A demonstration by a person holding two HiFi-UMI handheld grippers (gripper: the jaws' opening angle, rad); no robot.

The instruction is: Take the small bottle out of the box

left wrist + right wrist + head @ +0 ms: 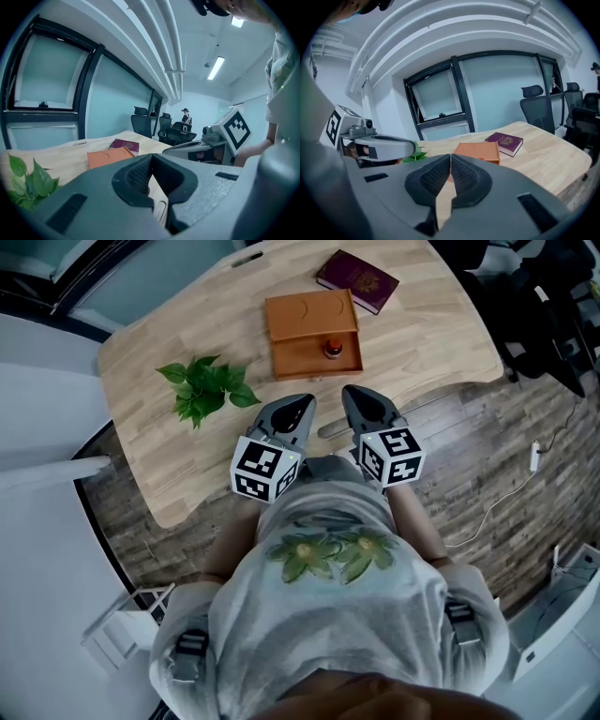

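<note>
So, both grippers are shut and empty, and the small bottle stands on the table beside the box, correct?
Not quite. The small bottle sits inside the open wooden box, as the head view shows. The left gripper and right gripper are indeed shut and empty.

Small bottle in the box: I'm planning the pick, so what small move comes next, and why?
Probably open the right gripper: its jaws are shut on nothing, it hangs just short of the box, and the small bottle sits exposed in the open compartment ahead.

Head view looks steeply down on table (187, 334); both gripper views skim low across it, sharing box (310, 317), book (357, 280).
</note>
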